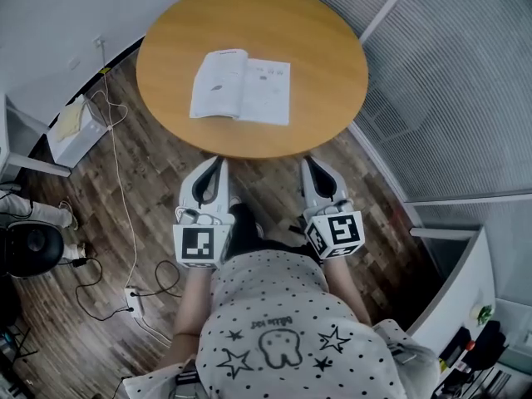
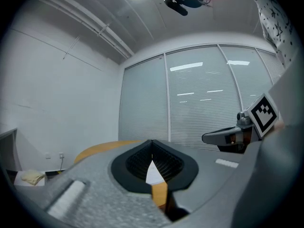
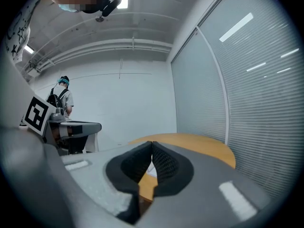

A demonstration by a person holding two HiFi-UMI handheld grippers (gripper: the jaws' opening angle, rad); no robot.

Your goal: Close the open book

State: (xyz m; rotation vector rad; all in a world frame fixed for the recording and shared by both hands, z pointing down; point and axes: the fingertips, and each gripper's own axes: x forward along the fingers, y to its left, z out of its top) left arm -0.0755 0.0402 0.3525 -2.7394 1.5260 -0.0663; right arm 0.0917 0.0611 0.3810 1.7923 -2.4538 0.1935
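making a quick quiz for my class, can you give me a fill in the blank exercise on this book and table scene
The book lies ____ on the table.
The table's top is ____ in shape.
The left gripper and the right gripper are both ____, with nothing held in either.
Missing words: open; round; shut.

Office: blinded glass partitions (image 1: pixel 465 90), round table (image 1: pixel 328 61)

Open book (image 1: pixel 241 86) on round table (image 1: pixel 332 48), left gripper (image 1: pixel 219 161) and right gripper (image 1: pixel 307 160) at its near edge
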